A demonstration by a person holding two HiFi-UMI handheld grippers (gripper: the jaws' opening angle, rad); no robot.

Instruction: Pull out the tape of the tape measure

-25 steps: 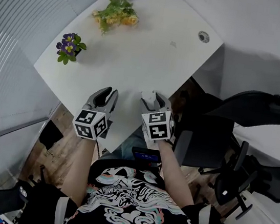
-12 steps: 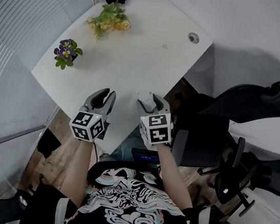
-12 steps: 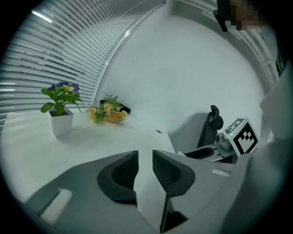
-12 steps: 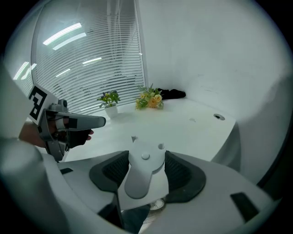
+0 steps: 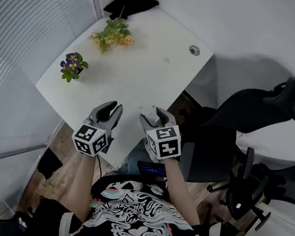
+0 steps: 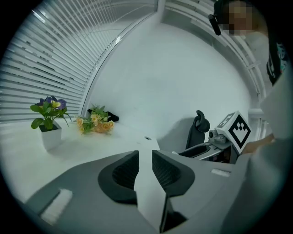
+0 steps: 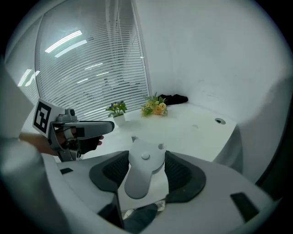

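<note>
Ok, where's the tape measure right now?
In the right gripper view, the tape measure sits gripped in the right claw, near the front edge of the white table.

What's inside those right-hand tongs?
A pale grey tape measure, gripped between the dark pads of the right tongs. Its rounded case and centre stud show; the sides are covered by the pads, and no tape blade is visible.

Both forearms [image 5: 177, 183] reach up from bottom centre. The left gripper [image 5: 111, 108] has its jaws slightly apart, empty. The right gripper [image 5: 153, 114], just beside it, clamps the tape measure [image 7: 143, 170].
</note>
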